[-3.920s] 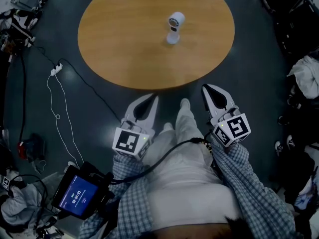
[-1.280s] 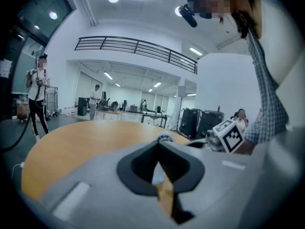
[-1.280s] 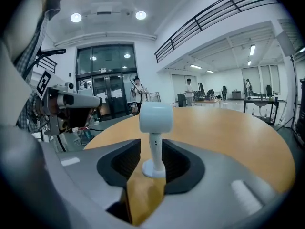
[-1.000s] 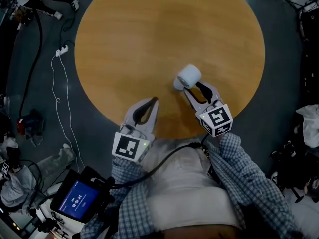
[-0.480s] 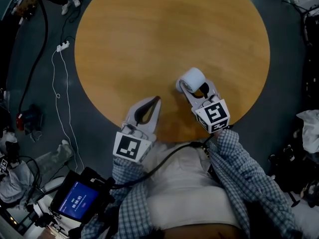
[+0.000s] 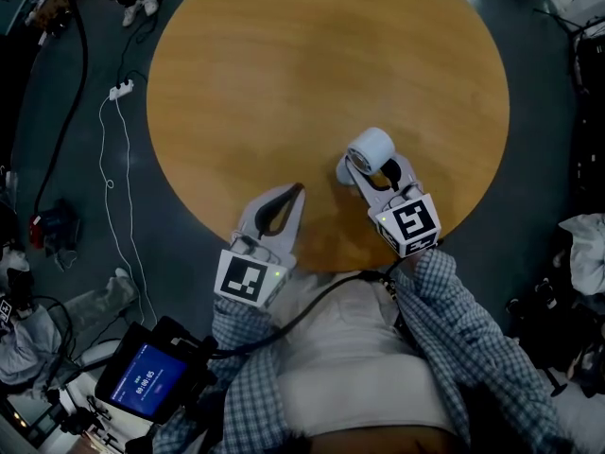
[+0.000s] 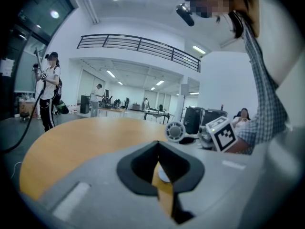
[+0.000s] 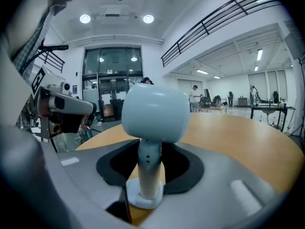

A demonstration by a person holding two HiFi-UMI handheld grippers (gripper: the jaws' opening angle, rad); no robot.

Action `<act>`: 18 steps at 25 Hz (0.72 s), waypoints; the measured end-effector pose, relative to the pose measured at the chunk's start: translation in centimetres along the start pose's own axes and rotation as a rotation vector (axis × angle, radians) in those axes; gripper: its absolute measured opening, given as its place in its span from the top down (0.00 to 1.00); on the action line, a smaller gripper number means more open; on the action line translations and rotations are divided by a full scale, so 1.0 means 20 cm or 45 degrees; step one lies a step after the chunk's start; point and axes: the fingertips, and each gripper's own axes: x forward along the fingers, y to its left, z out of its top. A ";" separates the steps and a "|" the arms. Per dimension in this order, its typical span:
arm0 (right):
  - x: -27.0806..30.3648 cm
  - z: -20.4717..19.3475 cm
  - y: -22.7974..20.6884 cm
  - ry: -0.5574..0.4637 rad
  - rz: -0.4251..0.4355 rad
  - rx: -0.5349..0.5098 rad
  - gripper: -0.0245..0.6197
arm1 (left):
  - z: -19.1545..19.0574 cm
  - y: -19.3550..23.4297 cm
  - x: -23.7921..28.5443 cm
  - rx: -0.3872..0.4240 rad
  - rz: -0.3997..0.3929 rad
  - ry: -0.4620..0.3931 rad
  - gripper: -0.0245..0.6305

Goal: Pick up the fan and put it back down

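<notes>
Grey left gripper (image 6: 296,193), right gripper (image 6: 375,171), black-lined; black-white marker cubes (image 6: 248,279); blue-white checked sleeves (image 6: 458,324); white garment (image 6: 350,367); black cable (image 6: 317,299).

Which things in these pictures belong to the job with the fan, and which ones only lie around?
Belong to the job:
- fan
- right hand-held gripper, whose jaws have just closed further onto the fan's stem
- table under the fan

Only lying about:
- left hand-held gripper, shut and empty at the table's edge
- power strip
- white cable
- screen device
</notes>
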 end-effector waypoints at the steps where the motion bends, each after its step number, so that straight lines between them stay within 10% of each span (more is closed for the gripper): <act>1: 0.00 0.02 0.00 -0.009 -0.004 0.003 0.74 | 0.01 0.00 0.00 0.004 -0.001 -0.008 0.96; 18: -0.16 0.43 -0.02 -0.195 -0.124 -0.061 0.74 | 0.31 -0.06 0.01 0.109 -0.094 -0.144 0.96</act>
